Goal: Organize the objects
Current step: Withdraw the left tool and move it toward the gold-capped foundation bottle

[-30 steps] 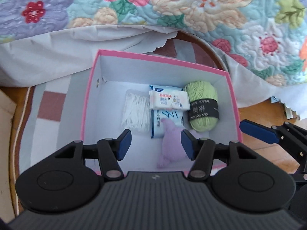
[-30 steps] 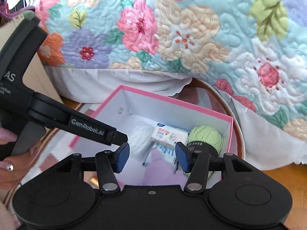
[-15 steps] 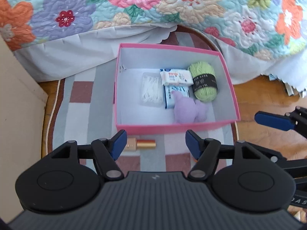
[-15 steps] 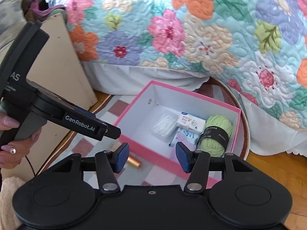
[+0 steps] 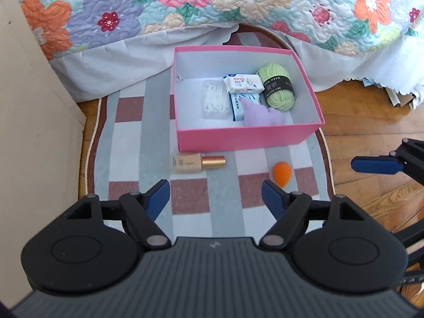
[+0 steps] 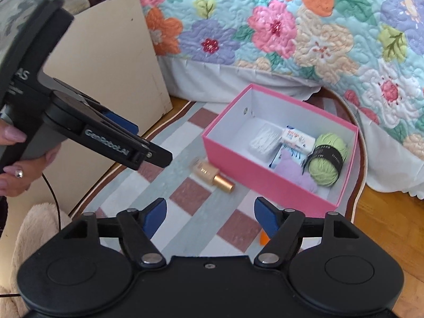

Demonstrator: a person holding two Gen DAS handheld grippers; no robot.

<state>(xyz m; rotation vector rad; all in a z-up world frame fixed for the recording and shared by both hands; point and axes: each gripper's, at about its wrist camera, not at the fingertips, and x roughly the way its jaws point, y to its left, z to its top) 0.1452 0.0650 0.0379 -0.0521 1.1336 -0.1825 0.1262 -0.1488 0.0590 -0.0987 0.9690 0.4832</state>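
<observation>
A pink box (image 5: 246, 135) (image 6: 267, 182) stands on the checked rug, holding green yarn (image 5: 277, 87) (image 6: 328, 159), a purple soft toy (image 5: 261, 115) (image 6: 294, 173), tissue packs (image 5: 242, 83) and a packet of cotton swabs (image 5: 214, 99). On the rug in front of it lie a beige bottle with a gold cap (image 5: 197, 162) (image 6: 214, 176) and an orange sponge (image 5: 282, 173) (image 6: 263, 238). My left gripper (image 5: 215, 194) hangs above the rug, jaws opening, nothing between them. My right gripper (image 6: 210, 212) is likewise opening and empty, with the sponge partly hidden behind its right finger.
The oval checked rug (image 5: 127, 143) lies on a wooden floor (image 5: 371, 122). A bed with a floral quilt (image 5: 212, 2) rises behind the box. A beige cabinet side (image 5: 29, 122) stands at the left. A hand (image 6: 16, 159) holds the left gripper's handle.
Both grippers have pulled back and up from over the box. Their jaws have widened. The bottle and the orange sponge have come into view on the rug.
</observation>
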